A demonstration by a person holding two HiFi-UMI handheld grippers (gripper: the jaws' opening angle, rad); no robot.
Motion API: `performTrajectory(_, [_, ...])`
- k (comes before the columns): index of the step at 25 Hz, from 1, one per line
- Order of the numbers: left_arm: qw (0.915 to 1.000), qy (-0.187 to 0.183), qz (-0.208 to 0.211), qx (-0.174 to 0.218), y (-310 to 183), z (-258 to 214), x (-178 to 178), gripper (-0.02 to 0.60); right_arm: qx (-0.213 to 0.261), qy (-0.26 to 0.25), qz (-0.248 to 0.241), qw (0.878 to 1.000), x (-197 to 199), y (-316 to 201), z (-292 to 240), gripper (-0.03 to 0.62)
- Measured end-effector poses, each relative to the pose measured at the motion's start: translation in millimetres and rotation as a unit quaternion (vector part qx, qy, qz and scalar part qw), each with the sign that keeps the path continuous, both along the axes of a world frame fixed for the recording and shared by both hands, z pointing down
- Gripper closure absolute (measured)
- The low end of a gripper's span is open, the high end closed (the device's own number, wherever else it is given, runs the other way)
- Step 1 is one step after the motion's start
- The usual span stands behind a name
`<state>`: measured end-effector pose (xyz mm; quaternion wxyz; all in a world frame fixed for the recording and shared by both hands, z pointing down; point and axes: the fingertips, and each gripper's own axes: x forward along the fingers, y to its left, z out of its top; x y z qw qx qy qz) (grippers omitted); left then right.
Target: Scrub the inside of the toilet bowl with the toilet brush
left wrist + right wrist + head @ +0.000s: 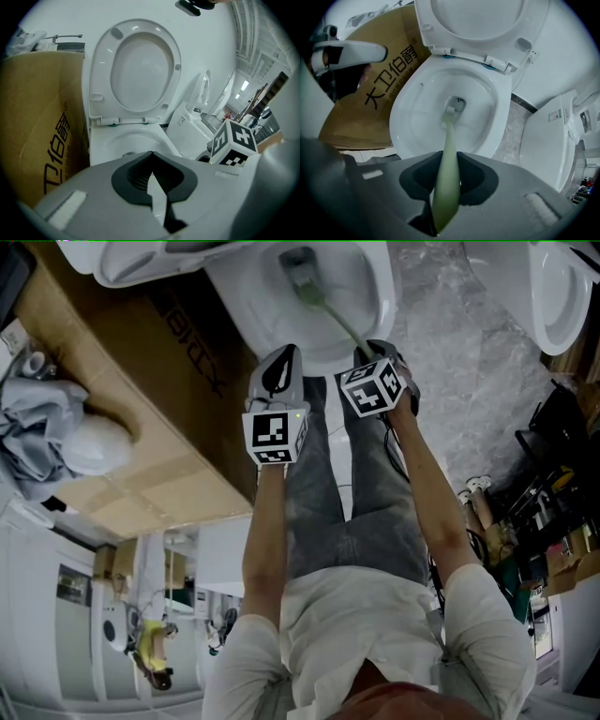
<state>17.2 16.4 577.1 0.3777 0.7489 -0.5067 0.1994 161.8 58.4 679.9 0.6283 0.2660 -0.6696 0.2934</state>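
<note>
Green toilet brush (449,140), clamped in right gripper (445,187), touches toilet bowl (412,117) drain (459,102) ahead; scrubbing likely unfinished; left gripper (152,185) closed, empty.

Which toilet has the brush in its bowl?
The middle toilet, beside the cardboard box; the green brush held by the right gripper reaches its drain.

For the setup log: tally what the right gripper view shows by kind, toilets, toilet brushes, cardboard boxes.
Toilets: 2, the open toilet and the closed toilet beside it
Toilet brush: 1
Cardboard box: 1
Total: 4
</note>
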Motion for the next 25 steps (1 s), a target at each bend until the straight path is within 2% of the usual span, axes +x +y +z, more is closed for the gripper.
performTrajectory(25, [0.9999,0.003,-0.011,0.001,1,2,-10,0.565,0.024,0.043,-0.038,0.998,-18,-50,51,0.502])
